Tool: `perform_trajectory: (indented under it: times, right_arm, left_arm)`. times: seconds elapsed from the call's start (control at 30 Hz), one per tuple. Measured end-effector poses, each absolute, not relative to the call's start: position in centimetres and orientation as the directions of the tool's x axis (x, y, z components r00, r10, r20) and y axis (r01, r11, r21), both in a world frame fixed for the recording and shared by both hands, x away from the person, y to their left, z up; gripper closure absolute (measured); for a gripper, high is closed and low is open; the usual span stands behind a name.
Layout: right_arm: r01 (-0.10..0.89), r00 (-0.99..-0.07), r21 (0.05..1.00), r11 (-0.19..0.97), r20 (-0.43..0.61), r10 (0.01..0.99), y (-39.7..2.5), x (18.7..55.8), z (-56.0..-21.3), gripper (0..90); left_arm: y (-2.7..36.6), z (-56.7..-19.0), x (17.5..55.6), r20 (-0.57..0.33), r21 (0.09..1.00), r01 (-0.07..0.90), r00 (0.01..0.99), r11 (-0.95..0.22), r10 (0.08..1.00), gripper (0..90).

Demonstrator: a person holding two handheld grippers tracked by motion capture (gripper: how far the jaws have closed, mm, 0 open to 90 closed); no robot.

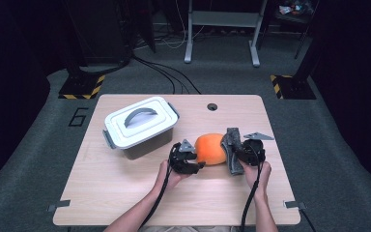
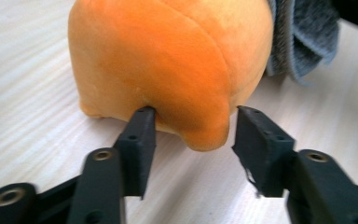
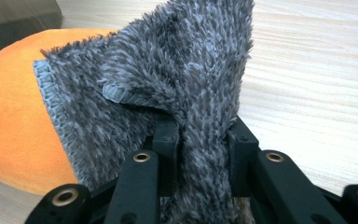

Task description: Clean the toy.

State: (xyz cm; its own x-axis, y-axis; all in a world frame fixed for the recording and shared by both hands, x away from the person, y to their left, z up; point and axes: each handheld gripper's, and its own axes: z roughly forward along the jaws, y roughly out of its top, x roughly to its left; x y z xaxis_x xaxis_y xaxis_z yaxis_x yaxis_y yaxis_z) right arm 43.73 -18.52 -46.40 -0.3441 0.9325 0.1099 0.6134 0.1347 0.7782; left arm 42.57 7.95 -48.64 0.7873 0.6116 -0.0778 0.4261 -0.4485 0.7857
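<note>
Faintly, a painted "6" (image 1: pixel 78 116) on the floor left of the table (image 1: pixel 125 193).

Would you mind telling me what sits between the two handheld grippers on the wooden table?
A round orange plush toy lies between them in the high view, beside the left gripper. A fuzzy grey cloth, pinched by the right gripper, drapes against it.

a lab or test studio: hazard-striped stand bases (image 1: pixel 81 87), floor cables (image 1: pixel 166 72), grey carpet (image 1: pixel 328 145).
</note>
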Motion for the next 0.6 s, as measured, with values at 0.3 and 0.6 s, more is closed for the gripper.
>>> perform_trajectory:
  times: [0.3,0.6]
  right_arm:
    - [0.615,-0.343,0.777,0.132,0.113,0.932,-18.4,43.6,-46.3,69.9]
    - [0.592,-0.354,0.797,0.118,0.126,0.927,-18.5,42.9,-45.8,70.0]
  left_arm:
    - [7.2,-48.9,42.5,0.011,0.791,0.387,0.765,-0.474,0.644,41.7]
    - [7.2,-48.4,42.9,-0.068,0.8,0.418,0.776,-0.431,0.627,69.6]
